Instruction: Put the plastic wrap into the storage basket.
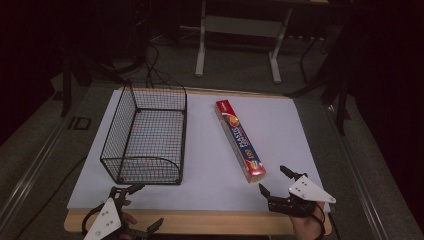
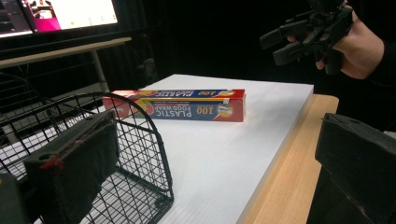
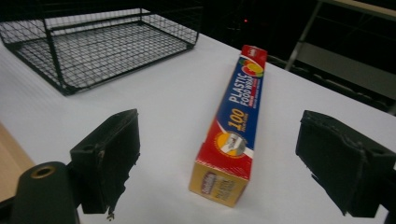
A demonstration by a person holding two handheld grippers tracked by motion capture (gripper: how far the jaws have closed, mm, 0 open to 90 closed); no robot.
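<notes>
A long red-and-blue plastic food wrap box (image 1: pixel 240 140) lies flat on the white board (image 1: pixel 210 170), right of centre. A black wire basket (image 1: pixel 142 172) stands empty on the board's left half. My right gripper (image 1: pixel 271 178) is open, just short of the box's near end. In the right gripper view the box (image 3: pixel 236 126) lies ahead between the spread jaws of that gripper (image 3: pixel 226 158), untouched. My left gripper (image 1: pixel 150 204) is open at the table's front edge, near the basket's front corner. Its own view shows its jaws wide around nothing (image 2: pixel 215 163), with the basket (image 2: pixel 140 154), the box (image 2: pixel 187 106) and the right gripper (image 2: pixel 271 49) beyond.
The board rests on a wooden table whose front edge (image 1: pixel 210 222) shows as a bare strip. Behind the table stand the white legs of another table (image 1: pixel 201 45) and floor cables. A lit monitor (image 2: pixel 70 14) sits in the background of the left gripper view.
</notes>
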